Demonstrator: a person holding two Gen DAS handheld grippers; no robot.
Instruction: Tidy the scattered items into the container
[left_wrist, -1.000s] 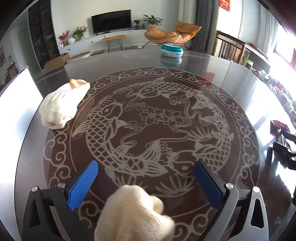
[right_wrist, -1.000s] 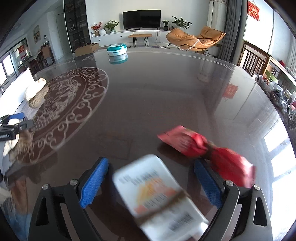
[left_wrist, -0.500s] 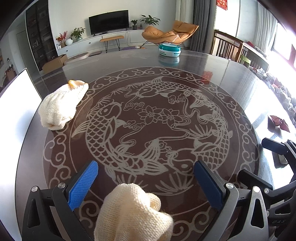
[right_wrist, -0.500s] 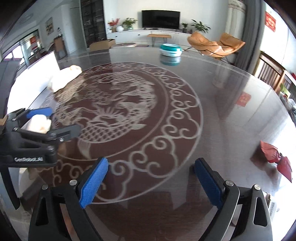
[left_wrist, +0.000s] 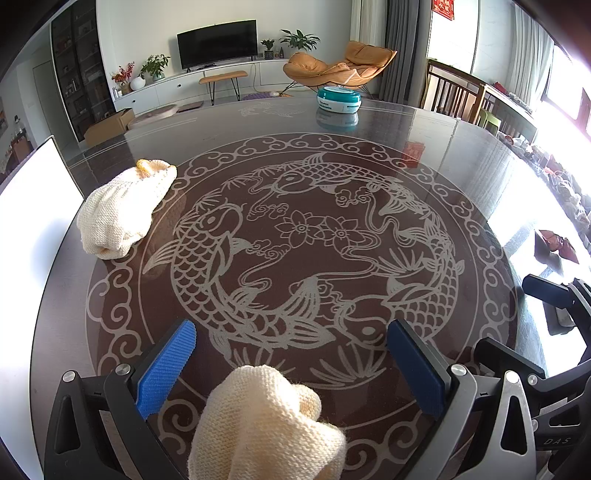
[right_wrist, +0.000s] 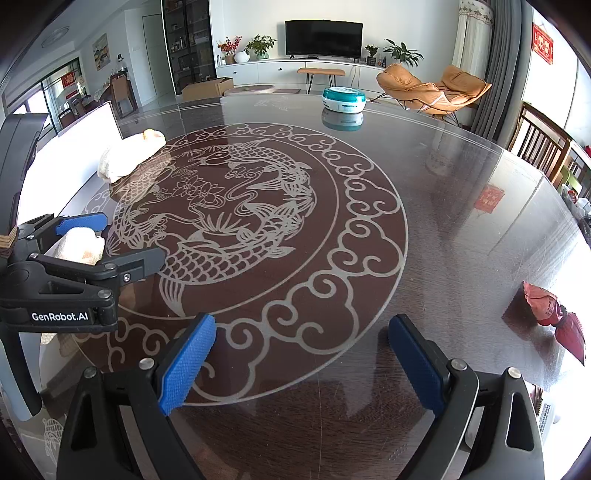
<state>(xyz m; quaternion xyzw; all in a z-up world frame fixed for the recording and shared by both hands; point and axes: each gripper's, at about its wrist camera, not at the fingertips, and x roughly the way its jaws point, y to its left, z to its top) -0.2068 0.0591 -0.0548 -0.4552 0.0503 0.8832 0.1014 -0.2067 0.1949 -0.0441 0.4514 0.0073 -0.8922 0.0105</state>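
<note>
Left wrist view is showing the left gripper (left_wrist: 291, 354) with its blue pads spread wide, and a cream knitted glove (left_wrist: 266, 424) is lying bunched between them at the near edge of the frame, touched by neither pad as far as can be told. A second knitted glove (left_wrist: 123, 208), with a yellow cuff, is lying well apart on the left side of the dark glass table (left_wrist: 461, 155), just beside the white container wall (left_wrist: 33, 206) that is running along that edge. A teal and white round tub (left_wrist: 338, 99) is sitting at the far side of the table, beyond the carp pattern. The right gripper's black frame is showing at the right edge, near a red packet (left_wrist: 556, 245).

In the right wrist view the right gripper (right_wrist: 301, 354) is hovering over bare glass with its jaws wide apart and nothing between them. The left gripper (right_wrist: 110, 240) is standing to its left, the bunched glove (right_wrist: 79, 245) sitting between its fingers. The red packet (right_wrist: 554, 314) is lying near the table's right rim, just beside the right finger but apart from it. Nothing is lying between either gripper and the gloves; the cuffed glove (right_wrist: 129, 155) is resting against the white container (right_wrist: 74, 155).
</note>
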